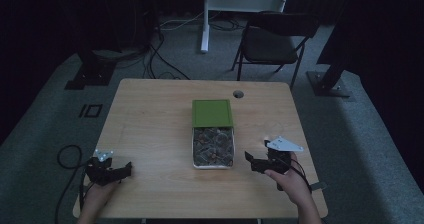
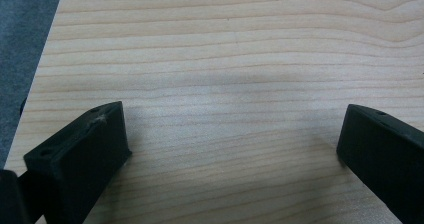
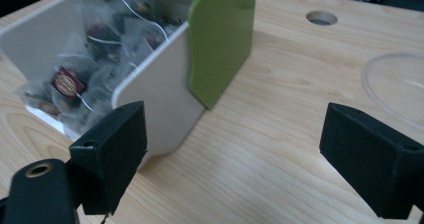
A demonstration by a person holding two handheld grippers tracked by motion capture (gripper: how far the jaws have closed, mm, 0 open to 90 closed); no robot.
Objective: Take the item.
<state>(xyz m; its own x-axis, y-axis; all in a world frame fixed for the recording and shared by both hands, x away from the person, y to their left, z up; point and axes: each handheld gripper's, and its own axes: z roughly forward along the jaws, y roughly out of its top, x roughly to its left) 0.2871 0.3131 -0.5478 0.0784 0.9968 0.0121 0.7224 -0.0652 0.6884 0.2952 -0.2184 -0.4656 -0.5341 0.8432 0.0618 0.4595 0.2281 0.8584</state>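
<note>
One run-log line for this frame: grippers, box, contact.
left gripper: open, over bare table | right gripper: open, beside box | green lid: slid half back | tea bags: exposed | contact: none

dim room, background mostly in shadow. floor: grey carpet (image 1: pixel 45 119) with black cables (image 1: pixel 155 59) running across it. a light wooden table (image 1: pixel 150 114) stands in the centre, with a round cable hole (image 1: pixel 238 94) near its far edge. a dark folding chair (image 1: pixel 272 39) stands behind the table. a white stand leg (image 1: pixel 205 19) rises beyond it
</note>
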